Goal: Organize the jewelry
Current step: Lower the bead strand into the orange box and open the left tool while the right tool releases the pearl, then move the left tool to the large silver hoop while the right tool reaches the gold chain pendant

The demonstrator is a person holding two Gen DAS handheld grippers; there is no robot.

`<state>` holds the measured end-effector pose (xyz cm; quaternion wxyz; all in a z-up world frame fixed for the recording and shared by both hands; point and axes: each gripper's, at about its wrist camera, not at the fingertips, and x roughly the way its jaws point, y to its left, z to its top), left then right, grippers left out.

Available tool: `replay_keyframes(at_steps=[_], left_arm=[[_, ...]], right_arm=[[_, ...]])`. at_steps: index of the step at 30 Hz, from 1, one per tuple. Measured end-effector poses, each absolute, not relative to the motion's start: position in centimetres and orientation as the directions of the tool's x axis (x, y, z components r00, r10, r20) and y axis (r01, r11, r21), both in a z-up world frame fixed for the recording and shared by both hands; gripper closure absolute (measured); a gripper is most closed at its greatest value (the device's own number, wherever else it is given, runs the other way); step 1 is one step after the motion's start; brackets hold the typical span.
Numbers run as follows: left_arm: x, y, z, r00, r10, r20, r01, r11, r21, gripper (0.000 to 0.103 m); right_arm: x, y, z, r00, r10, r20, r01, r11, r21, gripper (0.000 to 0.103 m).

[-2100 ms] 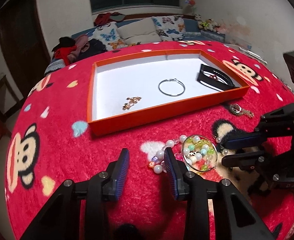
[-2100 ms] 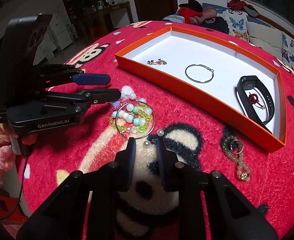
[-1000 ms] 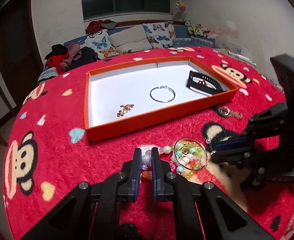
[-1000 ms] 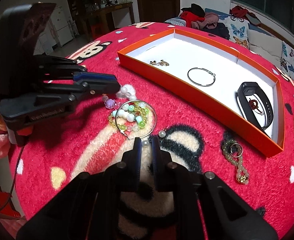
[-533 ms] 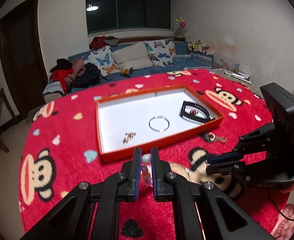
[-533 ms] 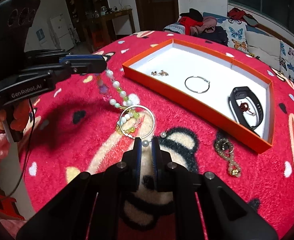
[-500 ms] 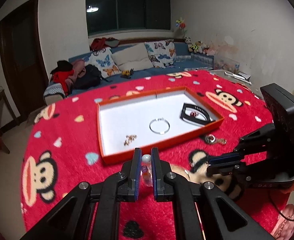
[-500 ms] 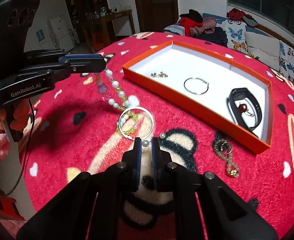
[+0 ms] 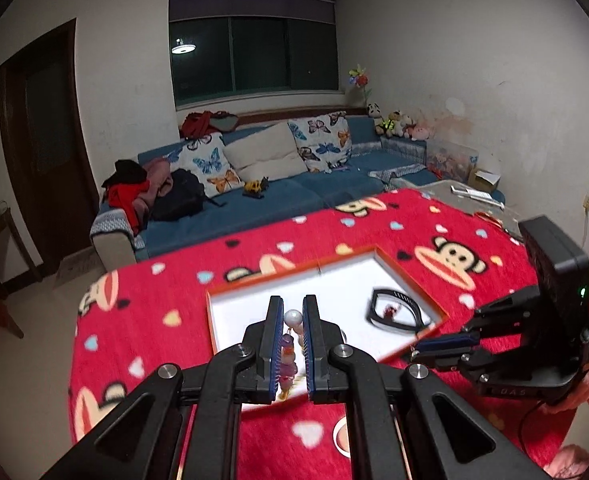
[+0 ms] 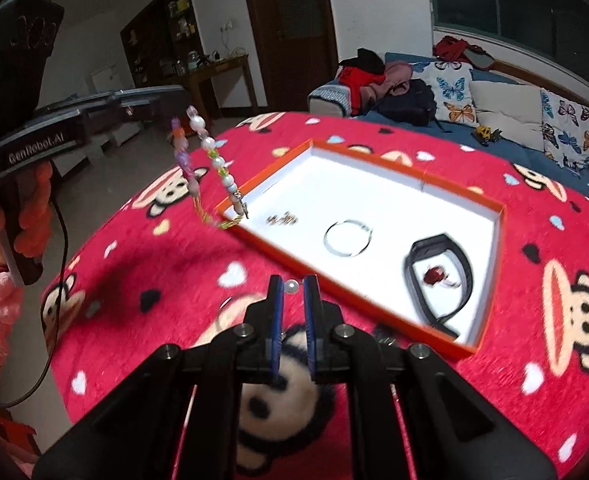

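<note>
Pastel beaded bracelet (image 10: pixel 198 168) hangs in the air from the left gripper (image 9: pixel 293 322), whose jaws clench its top bead, beside the orange tray's (image 10: pixel 490 276) near corner. Inside the white-lined tray lie a small gold chain (image 10: pixel 281 219), a silver bangle (image 10: pixel 347 238) and a black wristband (image 10: pixel 440 276). Right gripper (image 10: pixel 292 286) pinches a white pearl bead (image 10: pixel 291 286).

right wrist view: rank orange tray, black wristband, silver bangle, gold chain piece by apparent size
1. orange tray
2. black wristband
3. silver bangle, smaller than the wristband though blurred
4. gold chain piece

All lie at similar depth.
</note>
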<state>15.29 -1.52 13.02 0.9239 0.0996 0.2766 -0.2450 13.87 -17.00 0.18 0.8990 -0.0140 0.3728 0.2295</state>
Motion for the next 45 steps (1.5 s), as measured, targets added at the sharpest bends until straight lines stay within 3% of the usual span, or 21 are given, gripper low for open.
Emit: replay_keyframes(at_steps=[9, 22, 32, 45], left_arm=[[22.3, -3.4, 11.9, 0.698, -0.384, -0.604, 0.505, 0.862, 0.036, 0.094], [30.1, -5.9, 5.0, 0.633, -0.342, -0.694, 0.497, 0.868, 0.025, 0.093], [31.5, -6.0, 0.1, 0.589, -0.312, -0.745, 0.475, 0.88, 0.007, 0.093], [31.6, -5.3, -1.7, 0.556, -0.297, -0.776, 0.437, 0.899, -0.03, 0.092]], right_arm=[[18.1, -18.5, -1.8, 0.606, 0.354, -0.712, -0.359, 0.921, 0.152, 0.092], [21.0, -18.8, -4.9, 0.558, 0.342, -0.756, -0.332, 0.927, 0.175, 0.092], [21.8, -19.0, -5.8, 0.541, 0.348, -0.766, -0.321, 0.927, 0.195, 0.091], [21.6, -19.0, -5.2, 0.552, 0.342, -0.761, -0.316, 0.93, 0.188, 0.089]])
